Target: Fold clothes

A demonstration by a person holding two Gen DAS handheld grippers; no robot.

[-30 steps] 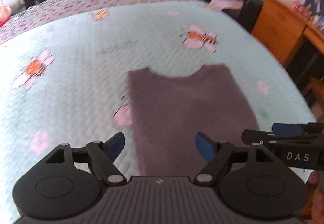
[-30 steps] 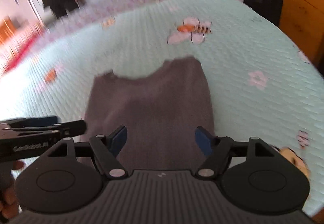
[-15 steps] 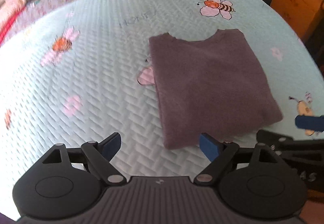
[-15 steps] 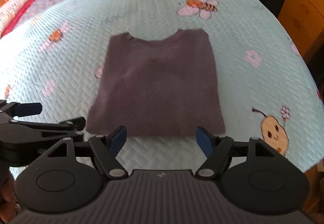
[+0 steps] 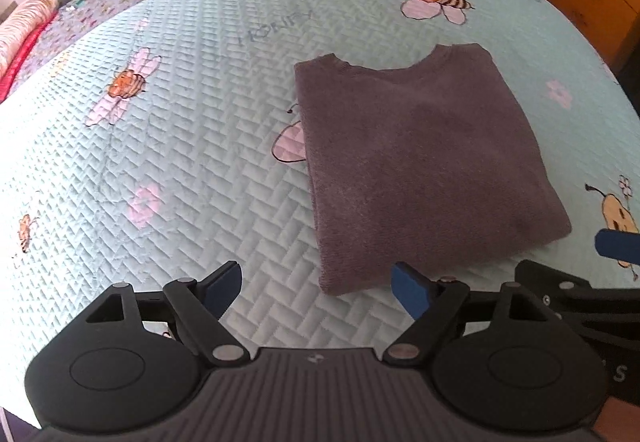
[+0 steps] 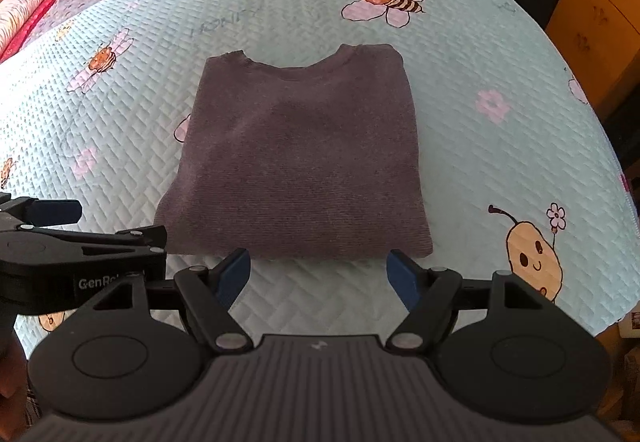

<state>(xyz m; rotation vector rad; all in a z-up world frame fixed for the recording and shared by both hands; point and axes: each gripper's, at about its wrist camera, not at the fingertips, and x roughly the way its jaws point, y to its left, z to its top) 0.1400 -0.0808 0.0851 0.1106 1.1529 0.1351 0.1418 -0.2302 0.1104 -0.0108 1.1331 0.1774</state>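
Both tools, left and right, hang spread and empty just near of the folded sweater, neckline far, right tool squarely before its near edge.

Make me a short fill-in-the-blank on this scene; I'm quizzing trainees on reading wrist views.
1. The folded sweater lies on a bedspread printed with ____.
2. The sweater's neckline points ____ from both grippers.
3. The jaws of the right gripper stand ____.
4. The left gripper holds ____.

Answers: bees; away; open; nothing
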